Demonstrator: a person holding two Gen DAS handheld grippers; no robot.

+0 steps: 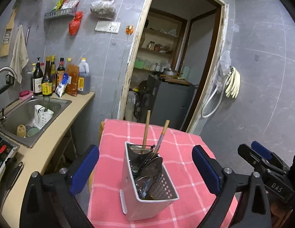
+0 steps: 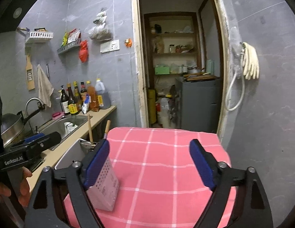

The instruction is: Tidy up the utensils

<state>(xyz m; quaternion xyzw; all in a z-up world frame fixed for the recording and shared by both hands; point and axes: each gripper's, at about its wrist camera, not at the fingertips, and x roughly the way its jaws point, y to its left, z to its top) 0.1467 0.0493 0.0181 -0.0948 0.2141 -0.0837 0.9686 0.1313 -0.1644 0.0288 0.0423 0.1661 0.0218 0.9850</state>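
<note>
Blue-padded fingers frame both views, nearest the lens. Seen from the left wrist, the left gripper (image 1: 145, 169) stands wide, its pads well apart on either side of the utensil caddy (image 1: 147, 182) and touching nothing. The right gripper (image 2: 151, 165) is likewise wide and holds nothing; from its own camera it hangs over bare cloth, with the caddy partly hidden behind its left finger.

That caddy, a perforated metal holder with two compartments, stands upright on the pink checked tablecloth (image 1: 113, 133), at the near middle of the table. Its near compartment holds a fork (image 1: 150, 158), a dark spoon bowl and other flatware too tangled to name. Two wooden-handled utensils (image 1: 146, 131) rise from the far part, one nearly upright, the other leaning right; whether they share one compartment I cannot tell.

No loose utensil shows on the cloth in either view, so the sorting looks largely done, perhaps wholly. What may remain is straightening the contents or carrying the caddy elsewhere, which is only a guess. To the far left, a sink (image 1: 31, 112) in the counter holds a white plastic holder (image 1: 42, 115), and bottles stand behind it.
</note>
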